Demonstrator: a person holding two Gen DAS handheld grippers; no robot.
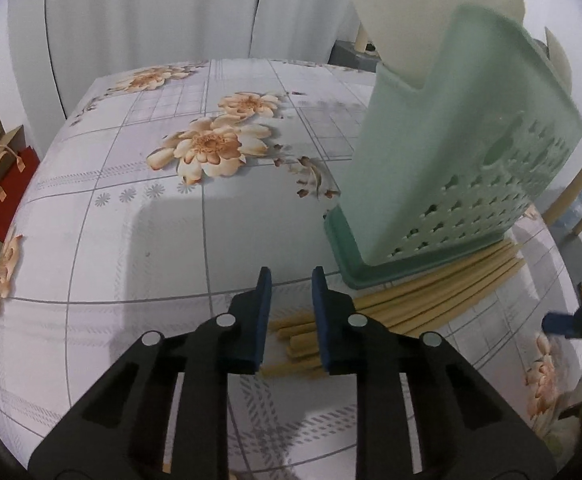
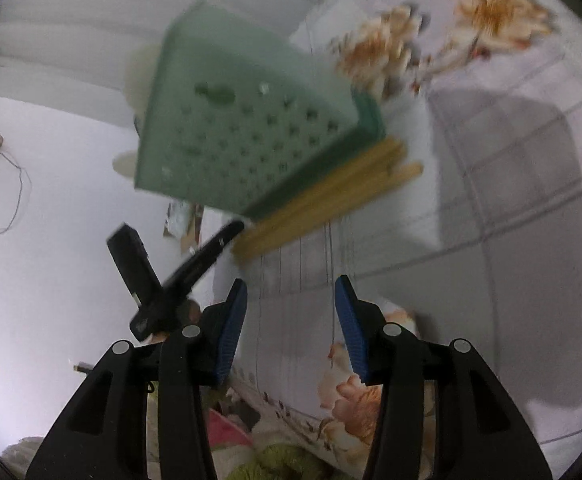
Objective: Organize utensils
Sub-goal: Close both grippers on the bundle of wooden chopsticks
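My left fingers (image 1: 291,276) stand narrowed astride the near ends of the chopsticks (image 1: 431,296), contact unclear; right fingers (image 2: 291,288) spread, empty, well short. The bundle lies on the tabletop (image 1: 131,240), running up-right along the green holder (image 1: 451,168); its far ends are hidden

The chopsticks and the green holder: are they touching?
Touching. The left wrist view shows the chopsticks lying against the base of the green holder.
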